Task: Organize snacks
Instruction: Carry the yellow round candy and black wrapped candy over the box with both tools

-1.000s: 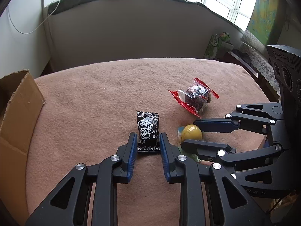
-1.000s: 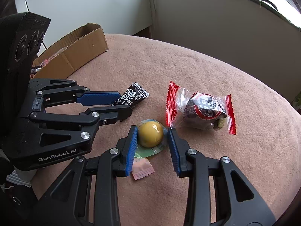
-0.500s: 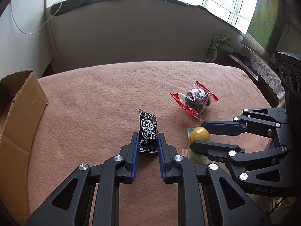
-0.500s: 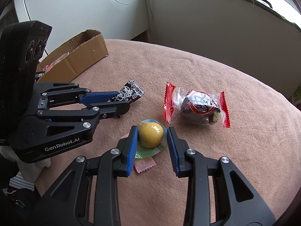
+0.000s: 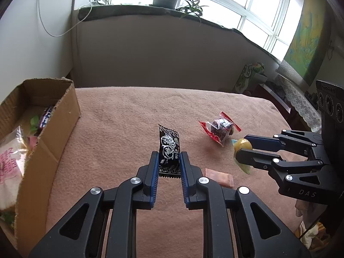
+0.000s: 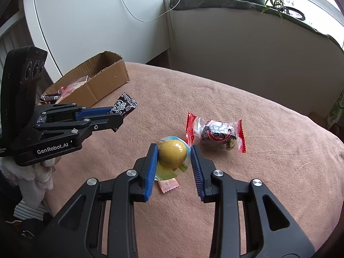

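My left gripper (image 5: 169, 163) is shut on a black snack packet (image 5: 169, 150) with white print and holds it above the pink tablecloth; both show in the right wrist view, gripper (image 6: 119, 118) and packet (image 6: 124, 106). My right gripper (image 6: 173, 158) is shut on a yellow ball snack (image 6: 172, 153) in a clear wrapper, lifted off the cloth; the ball also shows in the left wrist view (image 5: 243, 145). A red-ended packet with a dark snack (image 6: 216, 132) lies on the cloth, also seen in the left wrist view (image 5: 219, 128). A small pink sachet (image 6: 168, 185) lies below the ball.
An open cardboard box (image 5: 36, 142) with several wrapped snacks inside stands at the table's left edge; it also shows in the right wrist view (image 6: 92, 83). The pink cloth (image 6: 268, 150) covers the table. A wall and windowsill with plants lie behind. A low shelf (image 5: 279, 90) stands beyond the right edge.
Both grippers closed on their snacks and rose: the black packet and the yellow ball are now lifted off the cloth. The pink sachet under the ball is now uncovered. The box has come into view.
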The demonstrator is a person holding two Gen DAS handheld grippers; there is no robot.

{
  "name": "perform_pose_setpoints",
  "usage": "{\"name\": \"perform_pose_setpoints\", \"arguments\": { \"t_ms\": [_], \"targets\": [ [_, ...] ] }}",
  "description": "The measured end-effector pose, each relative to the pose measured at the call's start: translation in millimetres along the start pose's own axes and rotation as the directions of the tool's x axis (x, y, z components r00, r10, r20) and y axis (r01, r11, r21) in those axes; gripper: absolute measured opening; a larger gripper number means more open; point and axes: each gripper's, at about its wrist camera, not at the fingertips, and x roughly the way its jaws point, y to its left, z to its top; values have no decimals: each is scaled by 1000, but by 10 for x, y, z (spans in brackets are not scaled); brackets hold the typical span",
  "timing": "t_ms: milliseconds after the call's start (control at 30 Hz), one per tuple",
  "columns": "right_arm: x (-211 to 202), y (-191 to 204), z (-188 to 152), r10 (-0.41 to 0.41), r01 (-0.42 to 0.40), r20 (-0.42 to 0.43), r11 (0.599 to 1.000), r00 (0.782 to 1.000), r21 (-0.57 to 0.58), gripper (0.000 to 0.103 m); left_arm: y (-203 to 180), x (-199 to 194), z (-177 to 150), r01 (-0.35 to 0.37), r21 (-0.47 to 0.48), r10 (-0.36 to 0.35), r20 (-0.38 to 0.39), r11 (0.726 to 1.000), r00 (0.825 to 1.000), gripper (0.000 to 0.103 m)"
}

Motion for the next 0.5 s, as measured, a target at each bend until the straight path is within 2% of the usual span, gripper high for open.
{"name": "perform_pose_setpoints", "arguments": {
  "t_ms": [200, 500],
  "targets": [
    [-130, 133, 182, 3, -2, 43, 1000, 999, -26, 33, 168, -310, 12, -15, -51, 19, 67, 999, 998, 17],
    [-125, 469, 615, 27, -17, 104, 995, 994, -95, 33, 551, -718, 28, -86, -105, 100, 136, 991, 986, 17]
  ]
}}
